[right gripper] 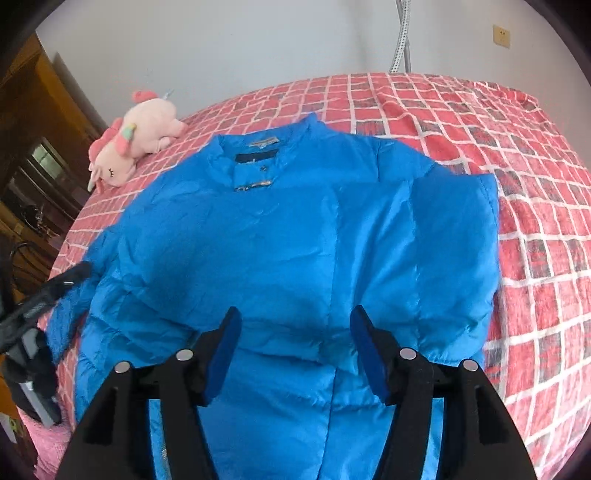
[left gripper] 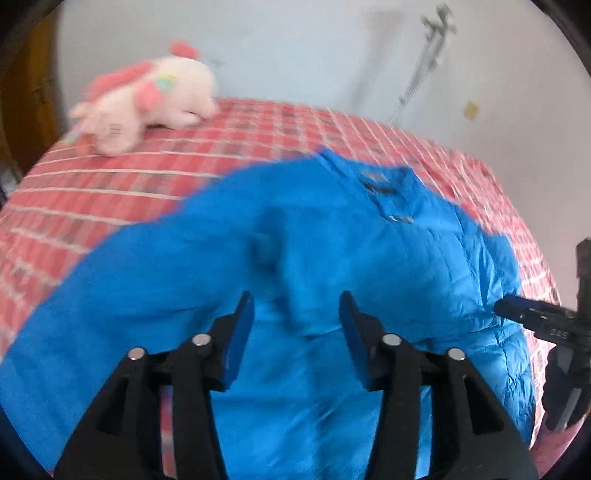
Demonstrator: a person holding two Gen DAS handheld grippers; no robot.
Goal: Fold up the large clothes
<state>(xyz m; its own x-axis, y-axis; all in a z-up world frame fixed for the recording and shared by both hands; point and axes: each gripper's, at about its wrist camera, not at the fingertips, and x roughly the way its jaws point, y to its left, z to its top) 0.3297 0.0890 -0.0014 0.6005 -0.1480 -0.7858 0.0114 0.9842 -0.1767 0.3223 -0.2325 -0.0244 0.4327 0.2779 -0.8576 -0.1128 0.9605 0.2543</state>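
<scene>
A bright blue puffer jacket (right gripper: 280, 251) lies front up on the bed, collar (right gripper: 258, 151) at the far end. Its sleeves look folded in over the body, one at the right (right gripper: 454, 240). My right gripper (right gripper: 295, 314) hovers over the jacket's lower middle, open, with nothing between its blue pads. In the blurred left wrist view my left gripper (left gripper: 297, 299) is also open above the jacket (left gripper: 295, 240), holding nothing. The right gripper's fingertip (left gripper: 517, 310) shows at that view's right edge, over the jacket's side. The left gripper (right gripper: 55, 288) shows at the right wrist view's left edge.
A red checked bedcover (right gripper: 517, 184) spreads under the jacket. A pink and white plush unicorn (right gripper: 136, 144) lies at the bed's far left corner. Dark wooden furniture (right gripper: 44, 147) stands left of the bed. A white wall with a socket (right gripper: 501, 36) is behind.
</scene>
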